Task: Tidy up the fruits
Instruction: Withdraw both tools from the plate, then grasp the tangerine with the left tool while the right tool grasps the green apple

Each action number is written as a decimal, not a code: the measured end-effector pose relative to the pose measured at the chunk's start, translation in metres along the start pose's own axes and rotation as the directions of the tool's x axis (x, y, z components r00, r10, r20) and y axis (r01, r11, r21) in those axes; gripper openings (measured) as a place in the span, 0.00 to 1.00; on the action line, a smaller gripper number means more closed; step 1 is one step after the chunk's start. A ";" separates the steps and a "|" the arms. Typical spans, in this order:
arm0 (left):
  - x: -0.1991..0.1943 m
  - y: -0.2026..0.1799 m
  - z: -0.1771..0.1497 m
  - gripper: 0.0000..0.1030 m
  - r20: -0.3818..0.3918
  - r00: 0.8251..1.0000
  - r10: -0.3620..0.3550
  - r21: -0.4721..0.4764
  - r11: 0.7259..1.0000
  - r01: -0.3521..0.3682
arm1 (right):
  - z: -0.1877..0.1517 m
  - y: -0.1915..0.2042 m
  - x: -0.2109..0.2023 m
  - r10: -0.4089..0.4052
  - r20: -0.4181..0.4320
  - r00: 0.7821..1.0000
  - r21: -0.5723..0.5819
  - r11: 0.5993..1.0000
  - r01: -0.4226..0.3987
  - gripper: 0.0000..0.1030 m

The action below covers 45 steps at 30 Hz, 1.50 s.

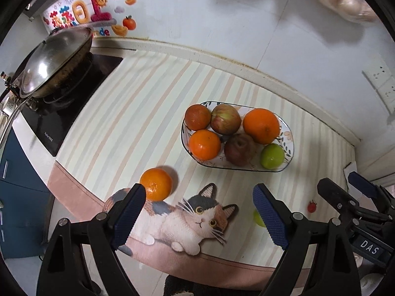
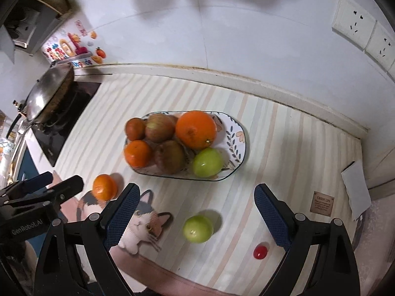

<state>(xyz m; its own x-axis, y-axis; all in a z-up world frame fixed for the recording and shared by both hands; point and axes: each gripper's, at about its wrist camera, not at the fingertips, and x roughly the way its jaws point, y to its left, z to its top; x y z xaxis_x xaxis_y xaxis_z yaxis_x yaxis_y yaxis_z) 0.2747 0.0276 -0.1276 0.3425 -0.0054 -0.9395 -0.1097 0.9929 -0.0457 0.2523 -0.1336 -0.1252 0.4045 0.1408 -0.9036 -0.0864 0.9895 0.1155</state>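
Both my tongs are spread wide and hold nothing. In the left wrist view my left tongs (image 1: pixel 198 213) hang low in the frame, and a loose mandarin (image 1: pixel 156 184) lies on the desk (image 1: pixel 128 113) just beside the left finger. In the right wrist view my right tongs (image 2: pixel 196 218) frame a loose green apple (image 2: pixel 198 229) at lower centre, with a small cherry tomato (image 2: pixel 260 251) to its right. The oval plate (image 2: pixel 238 138) in the middle carries six fruits, among them a large orange (image 2: pixel 196 129).
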 end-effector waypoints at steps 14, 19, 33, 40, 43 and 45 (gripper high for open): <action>-0.046 -0.007 -0.034 0.86 0.090 0.996 -0.003 0.025 1.000 0.001 | -0.036 0.007 -0.062 -0.009 0.096 0.995 0.000 1.000 0.009 0.93; -0.057 -0.010 -0.038 0.86 0.116 0.993 -0.009 0.036 0.999 0.005 | -0.042 0.006 -0.074 -0.007 0.119 0.993 0.015 1.000 0.005 0.93; 0.017 0.039 -0.026 0.86 -0.031 0.994 0.101 -0.082 0.991 -0.103 | -0.044 -0.023 0.036 0.083 -0.108 0.991 0.119 0.990 -0.070 0.93; 0.083 0.087 -0.024 0.86 -0.201 0.975 0.094 -0.189 0.973 -0.133 | -0.052 -0.036 0.123 0.090 -0.277 0.957 0.162 0.986 -0.046 0.93; 0.105 0.102 -0.023 0.86 -0.253 0.965 0.064 -0.244 0.961 -0.127 | -0.056 -0.038 0.142 0.095 -0.317 0.944 0.171 0.984 -0.042 0.93; 0.117 0.106 -0.018 0.86 -0.271 0.961 0.047 -0.260 0.958 -0.120 | -0.058 -0.038 0.150 0.095 -0.335 0.937 0.175 0.984 -0.037 0.93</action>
<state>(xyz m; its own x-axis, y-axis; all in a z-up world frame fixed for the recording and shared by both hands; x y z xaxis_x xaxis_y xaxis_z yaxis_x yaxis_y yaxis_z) 0.2862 0.1299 -0.2485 0.0715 0.0090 -0.9974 -0.3890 0.9210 -0.0196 0.2633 -0.1515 -0.2894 0.0656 0.2155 -0.9743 0.0589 0.9739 0.2194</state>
